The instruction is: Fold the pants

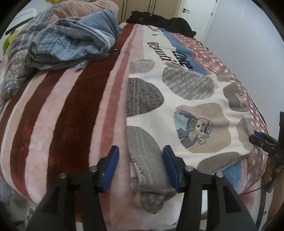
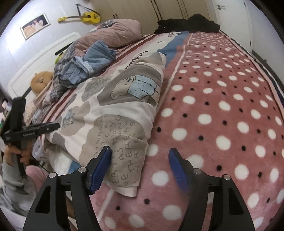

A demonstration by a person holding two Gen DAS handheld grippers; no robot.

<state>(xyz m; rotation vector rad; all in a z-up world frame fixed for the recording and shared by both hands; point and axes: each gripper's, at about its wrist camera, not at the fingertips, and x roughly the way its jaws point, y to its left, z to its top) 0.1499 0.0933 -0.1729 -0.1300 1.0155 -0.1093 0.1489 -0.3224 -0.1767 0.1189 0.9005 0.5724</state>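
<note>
On the pink plush blanket [image 2: 221,110] lie the white pyjama pants with grey patches and bear prints [image 2: 113,113], spread lengthwise. Left gripper [image 1: 141,156]: jaws apart, straddling the near pant end, pads clear. Right gripper [image 2: 140,158]: jaws apart over the hem corner, nothing clamped.

We look across a bed [image 2: 221,99] that fills most of both frames, covered by a fleece blanket [image 1: 58,113] in dark red and pink stripes on one side and pink with white and black dots on the other. At the upper left of the right wrist view we see a white headboard [image 2: 46,58], a pale wall [image 2: 16,16] with a framed picture [image 2: 35,25] and a yellow guitar [image 2: 85,17] hung on it. Along the top run beige wardrobe doors [image 2: 142,10], and at the upper right a white door [image 1: 198,10] with a dark handle. The light is even and soft.
</note>
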